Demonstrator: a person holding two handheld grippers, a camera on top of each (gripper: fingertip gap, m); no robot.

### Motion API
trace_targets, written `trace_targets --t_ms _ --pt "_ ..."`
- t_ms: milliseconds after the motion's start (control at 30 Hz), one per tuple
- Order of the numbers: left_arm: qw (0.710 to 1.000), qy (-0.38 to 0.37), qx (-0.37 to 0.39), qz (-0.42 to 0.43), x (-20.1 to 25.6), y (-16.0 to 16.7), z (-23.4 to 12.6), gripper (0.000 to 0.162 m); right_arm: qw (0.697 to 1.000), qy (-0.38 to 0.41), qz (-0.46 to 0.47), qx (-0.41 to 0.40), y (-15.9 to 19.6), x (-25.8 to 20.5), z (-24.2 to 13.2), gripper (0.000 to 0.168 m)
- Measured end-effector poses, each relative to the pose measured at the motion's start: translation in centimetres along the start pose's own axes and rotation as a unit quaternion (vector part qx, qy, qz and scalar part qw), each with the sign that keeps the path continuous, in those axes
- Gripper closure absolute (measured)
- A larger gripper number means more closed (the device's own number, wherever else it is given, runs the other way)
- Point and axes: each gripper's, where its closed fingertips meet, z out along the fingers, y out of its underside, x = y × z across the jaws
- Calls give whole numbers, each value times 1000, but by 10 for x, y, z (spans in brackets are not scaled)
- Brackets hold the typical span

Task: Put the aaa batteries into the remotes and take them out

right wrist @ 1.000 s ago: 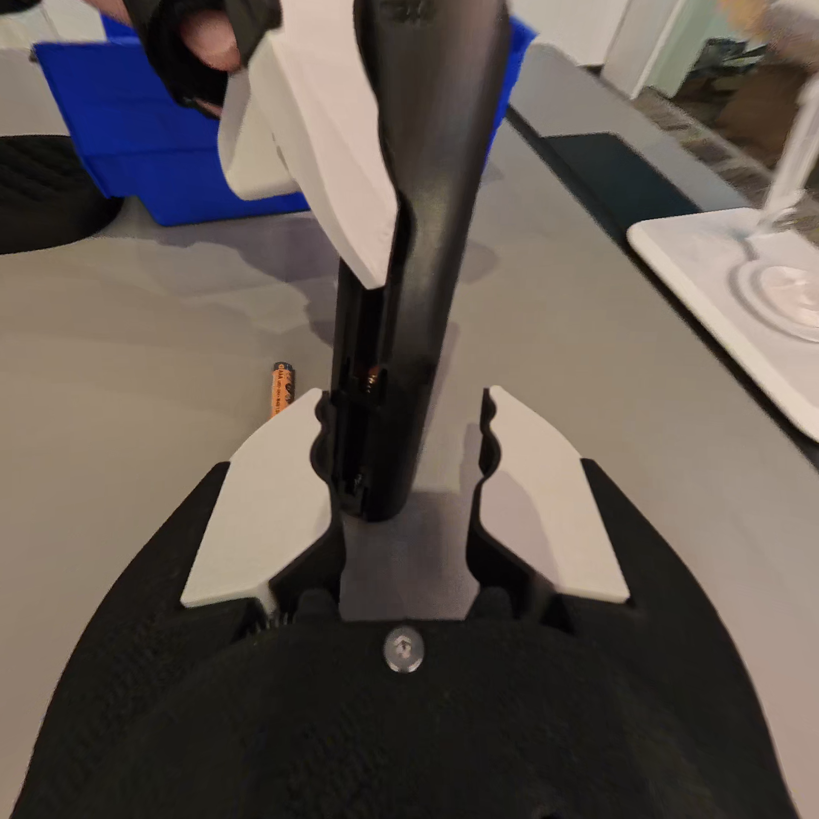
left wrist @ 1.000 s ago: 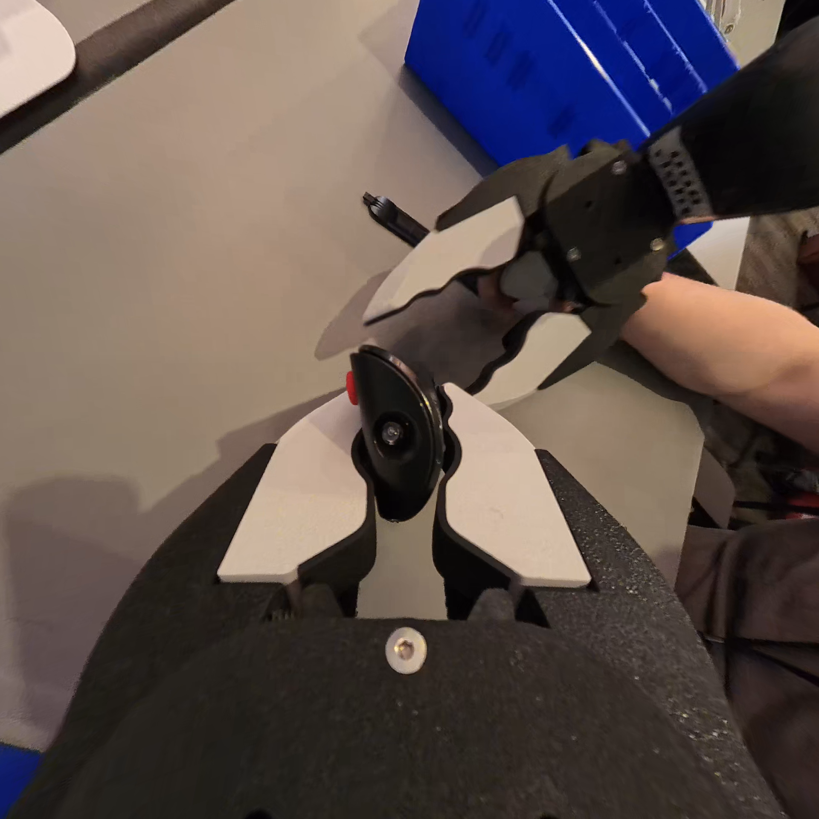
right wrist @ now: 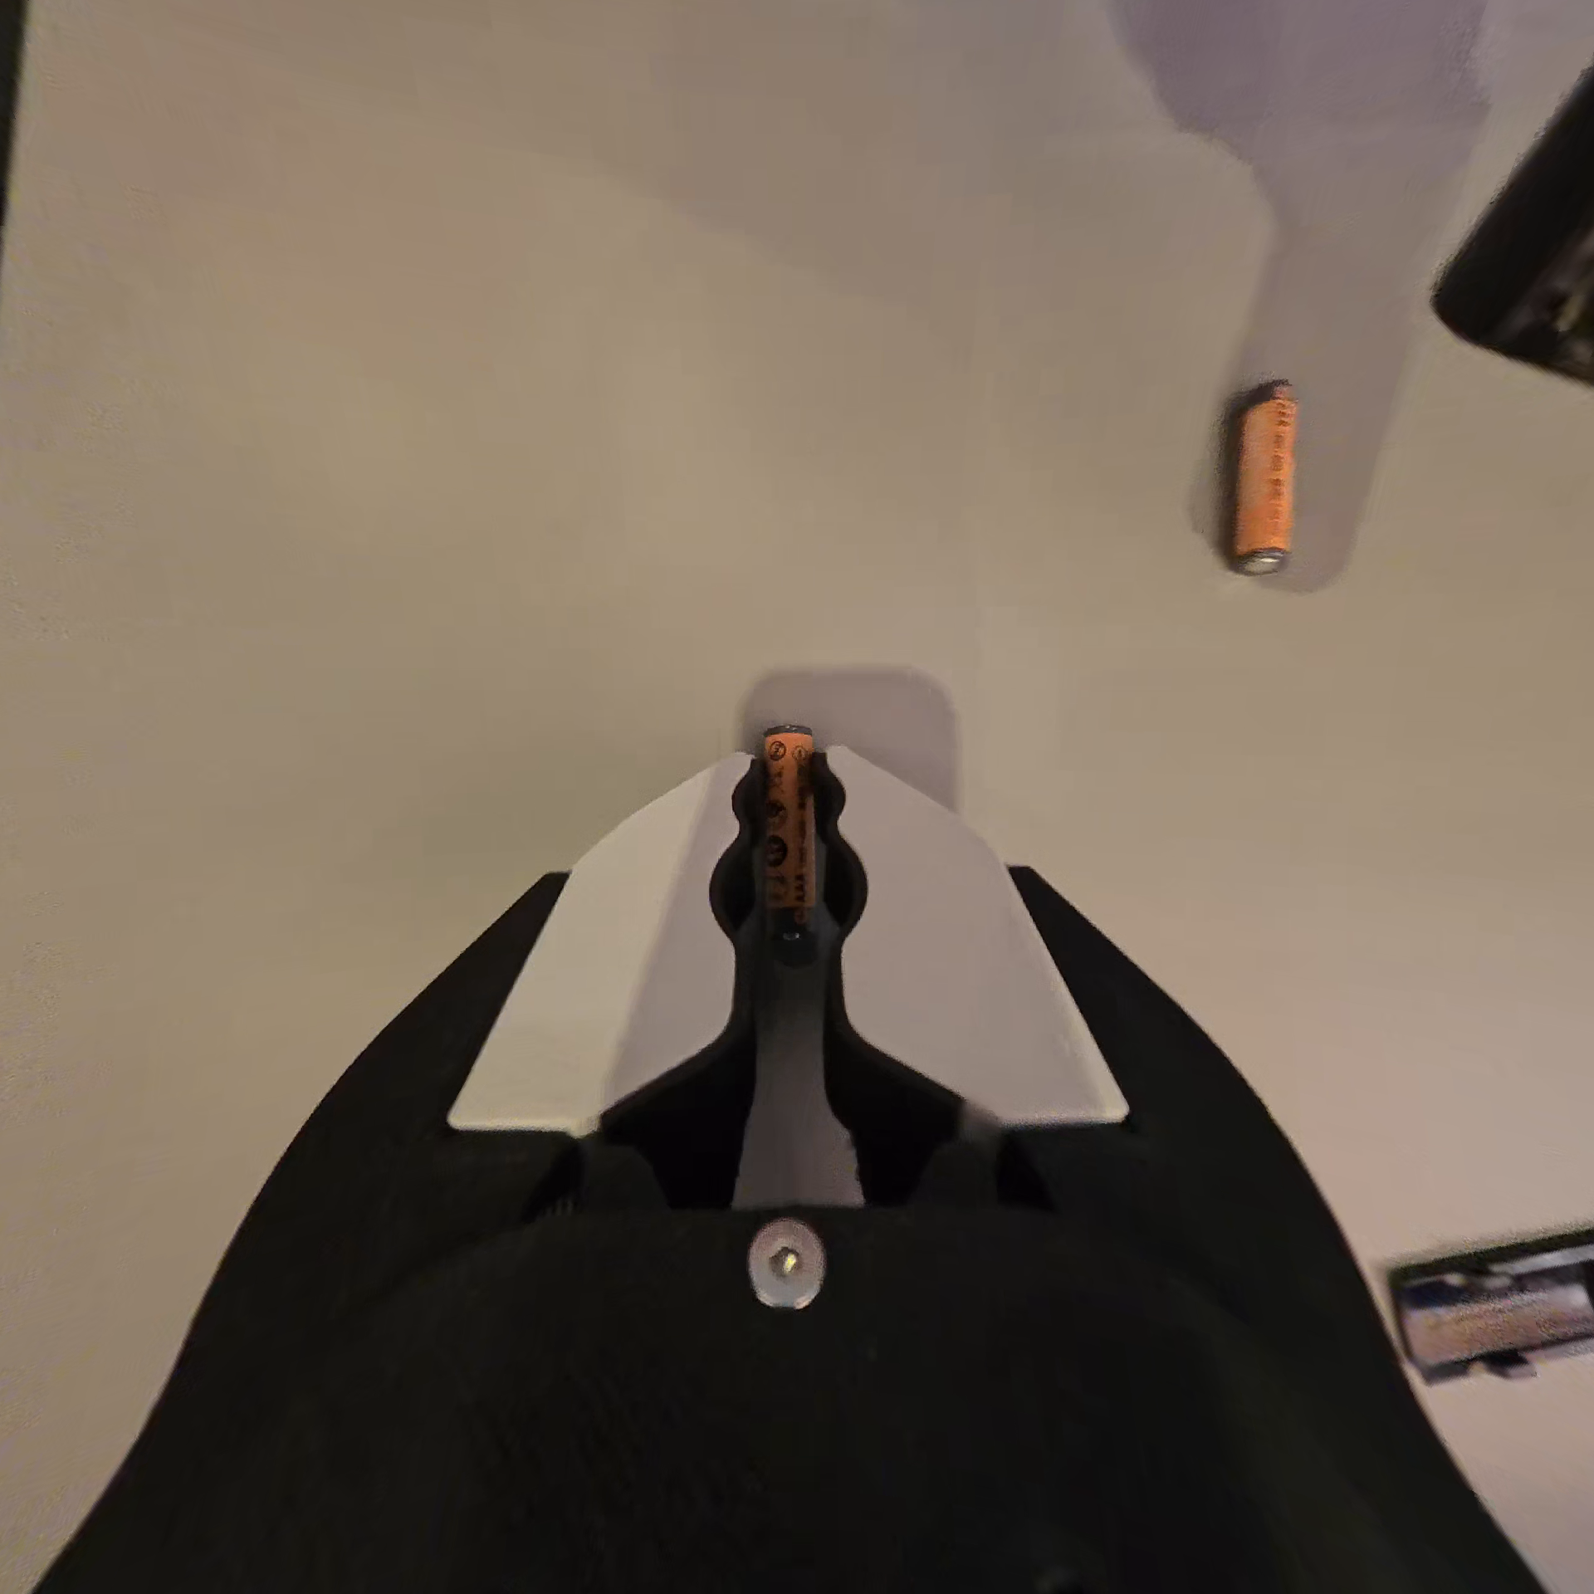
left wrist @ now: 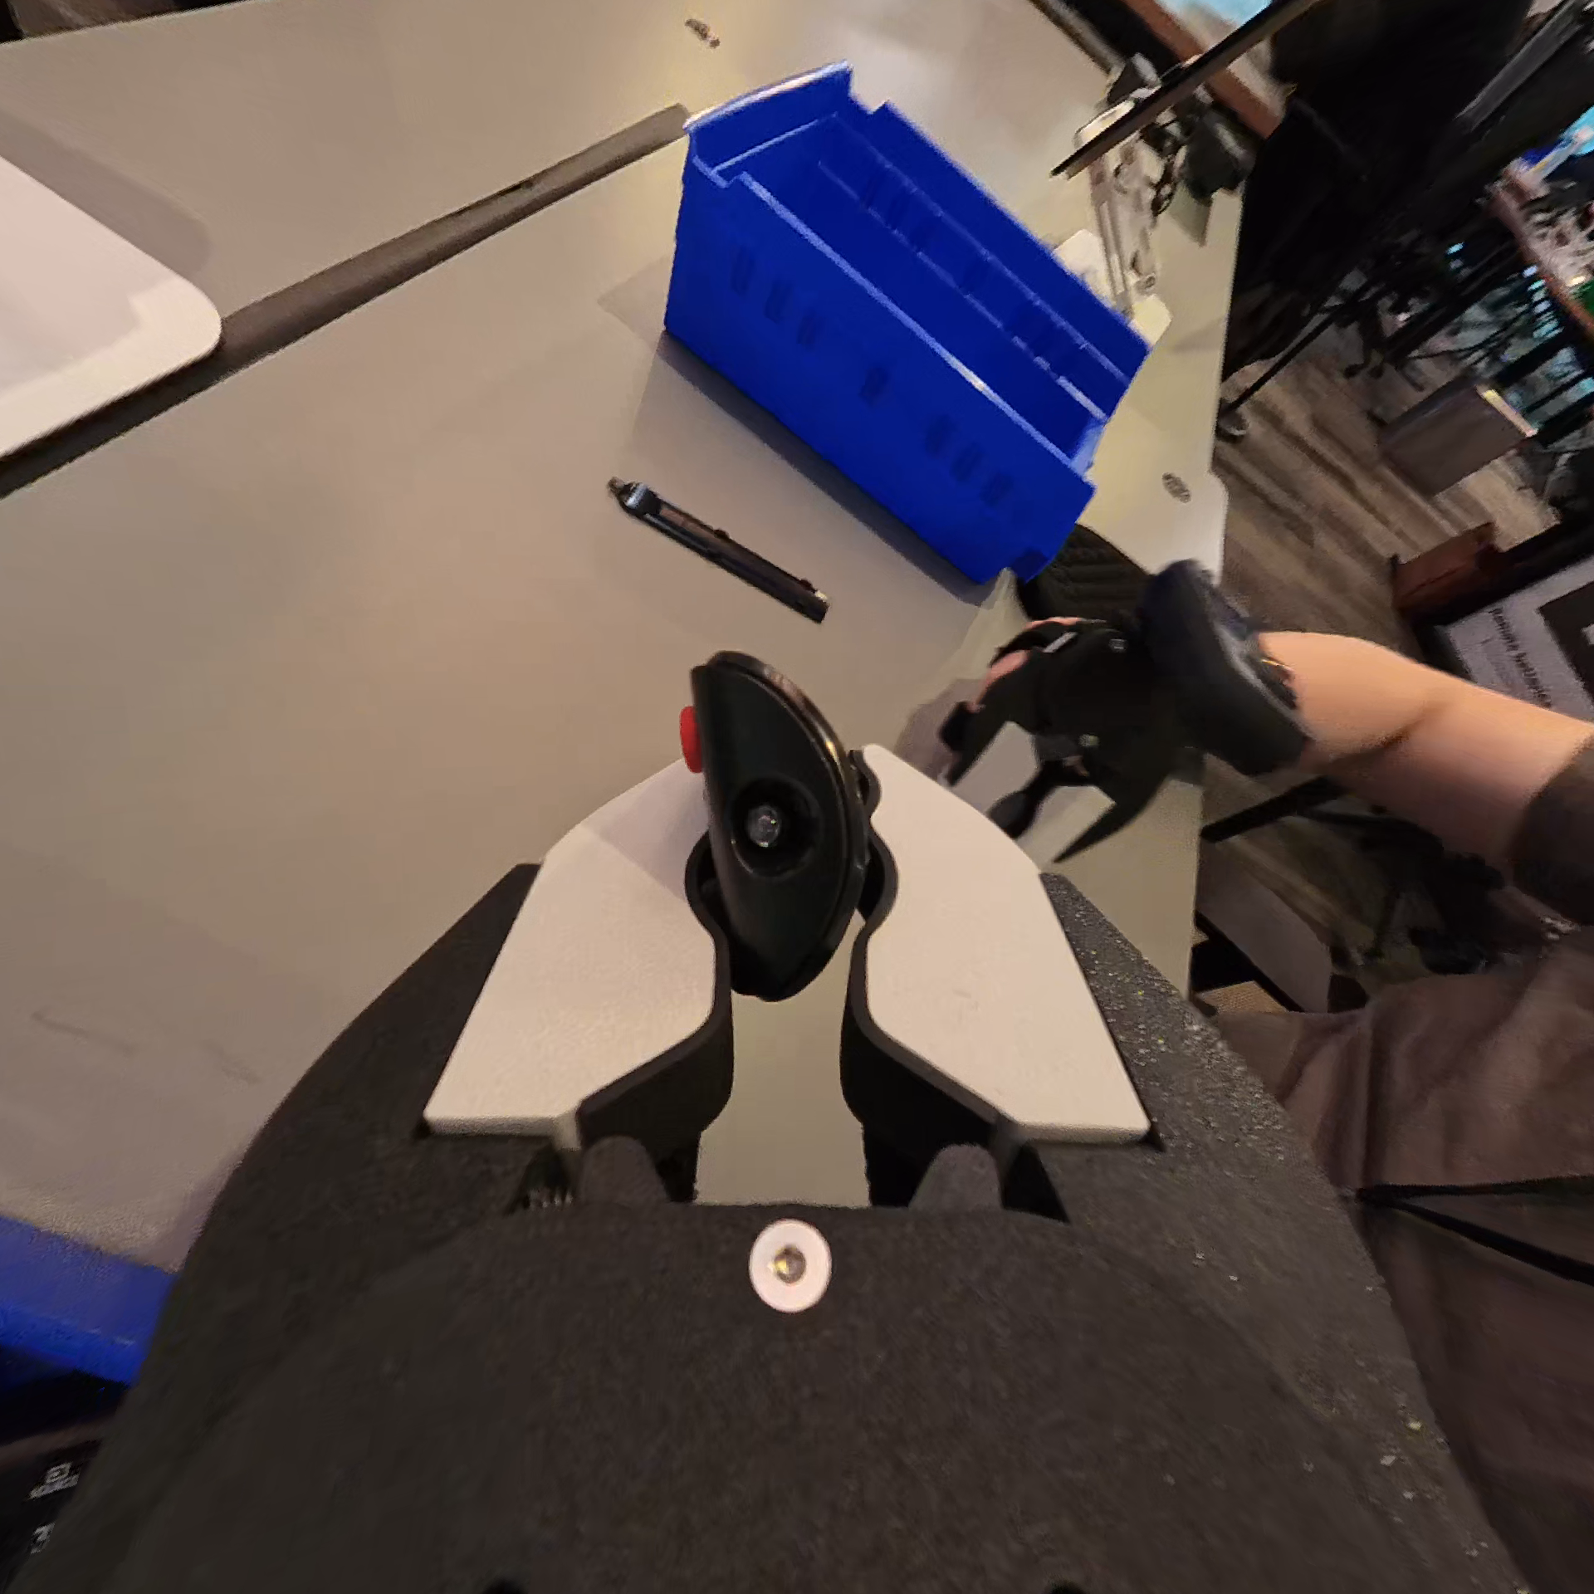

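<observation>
The remote (left wrist: 776,841) is a black, glossy body seen end-on, with a round lens in its end face and a red button on its left side. The left gripper (left wrist: 781,802) is clamped on it, one white finger on each side, and holds it above the grey table (left wrist: 345,604), apart from the surface.

One AAA battery (right wrist: 792,828), orange with black markings and a metal cap at its far end, sits lengthwise between the fingertips of the right gripper (right wrist: 789,759), which is closed on it. Its far end points at the table; whether it touches the surface cannot be told. A second AAA battery (right wrist: 1264,487), also orange, lies flat on the table to the right and farther off, well apart from the first.

In the left wrist view, a slim black cover (left wrist: 720,552) lies on the table beyond the remote, between it and a blue bin (left wrist: 862,362). The bin stands near the table's right edge. A white tray (left wrist: 95,336) lies at the far left. The right gripper appears at the right edge of the table, blurred, with a bare forearm (left wrist: 1423,742) behind it.

In the right wrist view, a black object (right wrist: 1527,259) enters at the upper right corner, blurred. A dark flat item (right wrist: 1501,1302) lies at the lower right.
</observation>
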Motion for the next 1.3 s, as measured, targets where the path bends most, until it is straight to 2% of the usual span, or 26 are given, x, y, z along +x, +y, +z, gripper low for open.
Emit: trace_targets --t_ms 300,467,567,733,833,1000,1100,1200,1300 --pt "992 86 86 30 36 -25 -27 137 999 10 32 26 5 20 -4 156" --pt "994 70 83 28 26 -27 -24 137 997 -1 56 50 6 20 -6 156" --pt "995 56 81 16 18 -25 -25 137 998 8 48 44 9 20 -11 144" --pt "997 46 66 16 18 -15 -34 137 999 16 21 31 11 19 -25 144" --pt "997 39 58 18 18 -12 -39 137 999 -13 12 26 6 15 -26 144" --pt "998 44 51 16 21 -8 -42 137 996 -44 -45 -70 22 11 -19 145" --pt "998 45 44 14 22 -4 -43 137 989 -82 -83 -88 22 8 -15 156" --pt "998 50 46 7 22 -2 -48 137 970 -127 -167 -125 25 4 -17 156" --pt "997 52 49 -3 22 -2 -56 137 938 -133 -275 -163 24 10 -19 156"
